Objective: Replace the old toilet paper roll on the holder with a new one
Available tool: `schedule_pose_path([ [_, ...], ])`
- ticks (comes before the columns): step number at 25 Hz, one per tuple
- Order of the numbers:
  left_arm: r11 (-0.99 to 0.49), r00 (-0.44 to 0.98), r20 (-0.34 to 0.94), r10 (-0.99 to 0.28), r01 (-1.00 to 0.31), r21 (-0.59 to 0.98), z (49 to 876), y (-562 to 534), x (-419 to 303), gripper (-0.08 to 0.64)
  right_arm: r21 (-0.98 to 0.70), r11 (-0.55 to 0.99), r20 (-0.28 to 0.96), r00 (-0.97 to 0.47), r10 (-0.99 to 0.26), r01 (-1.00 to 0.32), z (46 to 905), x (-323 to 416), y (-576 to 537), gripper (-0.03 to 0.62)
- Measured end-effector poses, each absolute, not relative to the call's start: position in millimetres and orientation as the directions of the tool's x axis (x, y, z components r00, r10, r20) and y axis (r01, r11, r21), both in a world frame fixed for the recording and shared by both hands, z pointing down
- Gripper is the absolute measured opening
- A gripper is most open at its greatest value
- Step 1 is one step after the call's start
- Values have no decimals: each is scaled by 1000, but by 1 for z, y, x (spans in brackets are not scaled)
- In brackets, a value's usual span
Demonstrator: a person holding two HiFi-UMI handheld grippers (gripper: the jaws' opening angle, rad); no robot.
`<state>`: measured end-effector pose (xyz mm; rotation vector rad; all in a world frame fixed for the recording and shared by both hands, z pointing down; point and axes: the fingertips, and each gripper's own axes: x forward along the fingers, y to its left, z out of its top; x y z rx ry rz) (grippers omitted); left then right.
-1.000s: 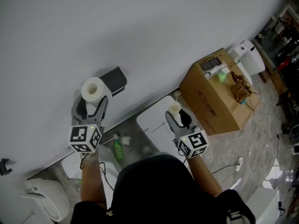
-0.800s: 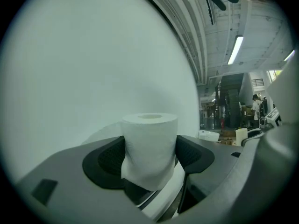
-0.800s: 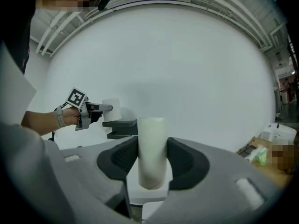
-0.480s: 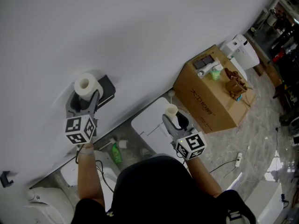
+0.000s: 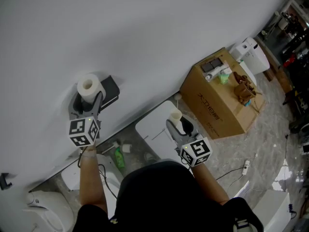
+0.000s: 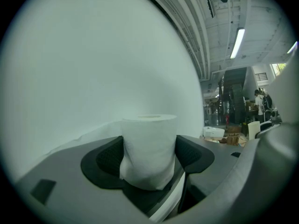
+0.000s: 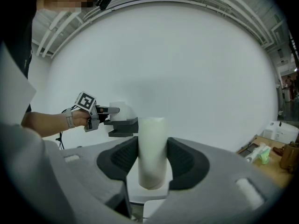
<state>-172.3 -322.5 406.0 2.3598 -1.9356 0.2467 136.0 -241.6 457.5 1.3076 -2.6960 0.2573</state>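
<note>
Left hand-held gripper point(image 6: 149, 158): jaws clamped on a full paper roll point(image 6: 149, 149), one dark pad against each side, the roll upright with its open core facing up. In the head view this hand-held gripper point(image 5: 89, 98) points at the white wall point(image 5: 154, 28), and the full paper roll point(image 5: 88, 86) lies just beside the left end of the dark holder point(image 5: 110, 91) fixed to that wall; contact between roll and holder cannot be made out.

Right hand-held gripper point(image 7: 152, 161): jaws clamped on a thin paper roll point(image 7: 152, 146), also upright and much narrower than the other. In the head view the right hand-held gripper point(image 5: 178, 123) holds the thin paper roll point(image 5: 175, 115) well apart from the holder, above a white flat-topped fixture point(image 5: 153, 129). The right gripper view shows the left hand-held gripper point(image 7: 110, 111) side-on, at the holder point(image 7: 123, 126).

Surroundings: a cardboard box point(image 5: 215, 105) stands on the floor at the wall's foot to the right, with small items on top; a green bottle point(image 5: 119, 159) lies on the floor below the left arm.
</note>
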Motion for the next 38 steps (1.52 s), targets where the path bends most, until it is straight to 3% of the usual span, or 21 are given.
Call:
schedule_pose_path([
  [12,-149,142,157,-977,-988,-35,396,-284,-187,354,-106,652,189,-659,-728,-751,459,125,-223,189],
  [28,-73,73,152,-986,-997,2,401,-134,-216,328,-119,813,171,-818,-549,-571,454,24,-192,189],
  [38,91,-82,153,-985,-995,50,430,-30,-237,90,-123,911,160,-913,-374,-395,453,-57,-145,189],
])
